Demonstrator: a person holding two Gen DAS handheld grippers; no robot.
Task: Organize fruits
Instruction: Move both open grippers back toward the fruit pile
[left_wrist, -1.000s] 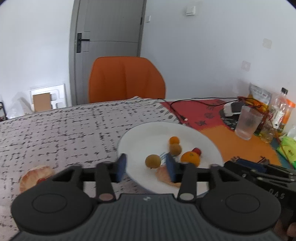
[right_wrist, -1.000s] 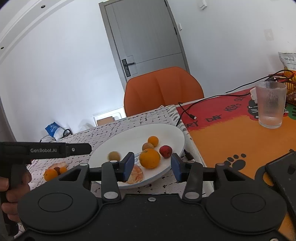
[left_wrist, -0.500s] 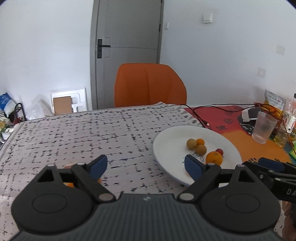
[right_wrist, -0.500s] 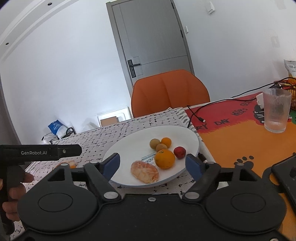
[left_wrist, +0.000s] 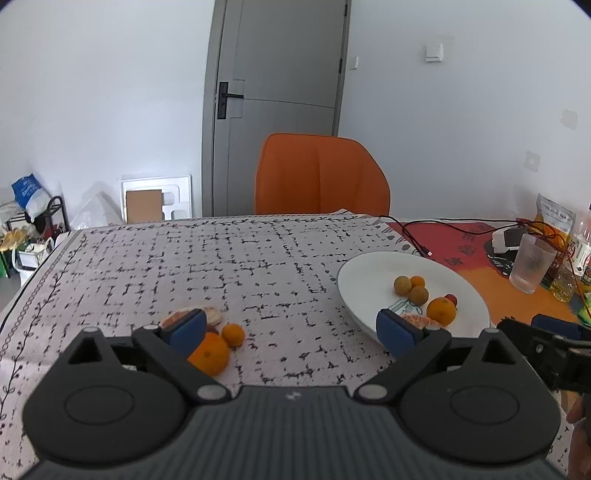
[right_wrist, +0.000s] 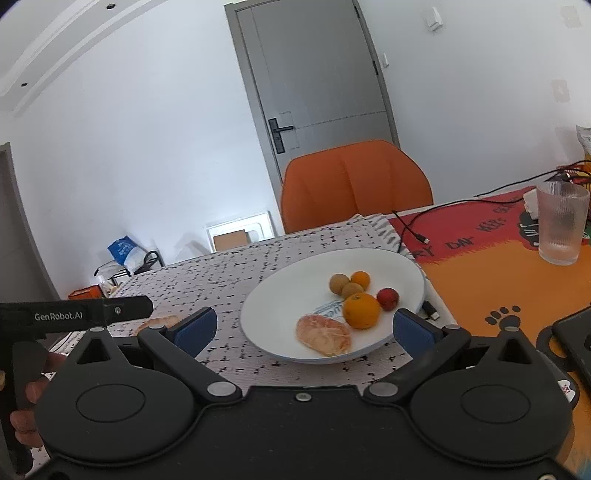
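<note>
— Fruit left on the cloth (left_wrist: 258, 266): orange (left_wrist: 209, 355), small one (left_wrist: 233, 334), peeled piece (left_wrist: 207, 314). Rest sits on the plate (left_wrist: 354, 291).
— Both my grippers, left (left_wrist: 291, 328) and right (right_wrist: 305, 326), gape wide, empty. I centre left over that orange, then close gently.

The left gripper (left_wrist: 291, 330) hangs over the patterned tablecloth (left_wrist: 229, 266) with its blue-padded fingers (left_wrist: 186, 328) spread wide and nothing between them. Just beside the left pad lie an orange (left_wrist: 208, 354), a smaller orange fruit (left_wrist: 233, 334) and a peeled citrus piece (left_wrist: 212, 314) (partly hidden by the pad). To the right the white plate (left_wrist: 369, 269) carries two brownish round fruits, small oranges, a red fruit and a peeled piece.
</note>
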